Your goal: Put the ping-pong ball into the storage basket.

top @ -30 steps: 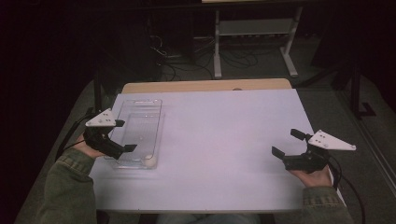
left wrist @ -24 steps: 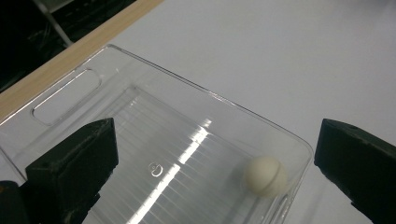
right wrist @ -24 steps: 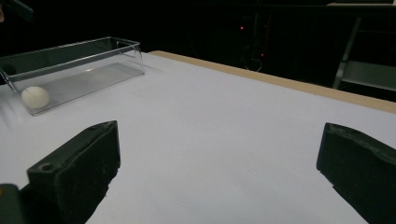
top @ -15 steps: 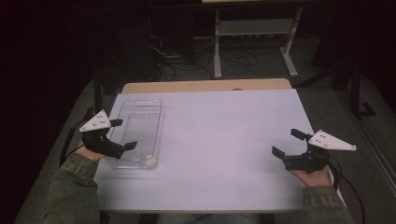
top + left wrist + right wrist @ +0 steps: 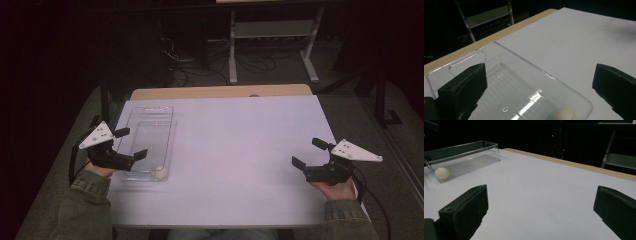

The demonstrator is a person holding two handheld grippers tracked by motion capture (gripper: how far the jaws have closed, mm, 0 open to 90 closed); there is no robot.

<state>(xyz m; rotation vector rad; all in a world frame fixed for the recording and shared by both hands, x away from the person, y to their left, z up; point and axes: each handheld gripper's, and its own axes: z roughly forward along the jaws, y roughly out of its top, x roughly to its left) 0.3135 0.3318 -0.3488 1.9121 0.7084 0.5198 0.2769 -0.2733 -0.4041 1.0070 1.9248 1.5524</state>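
Observation:
A clear plastic tray point(image 5: 150, 125) lies lengthwise on the left of the white table point(image 5: 235, 150). A small white ball point(image 5: 160, 172) rests in its near right corner, also seen as the ball point(image 5: 565, 115) and the ball point(image 5: 442, 173). My left gripper point(image 5: 131, 144) hovers open over the tray's near left part, jaws spread wide with nothing between them. The tray point(image 5: 524, 87) lies under those jaws. My right gripper point(image 5: 311, 153) stands open above the table's right side, far from the tray point(image 5: 461, 157), and holds nothing.
A wooden strip point(image 5: 220, 92) runs along the table's far edge. Beyond it, in the dark, stand a metal shelf frame point(image 5: 272, 35) and floor cables point(image 5: 200, 65). Bare tabletop lies between the two grippers.
My left gripper has drifted slightly back toward the table's left edge. The right gripper, tray and ball have stayed put.

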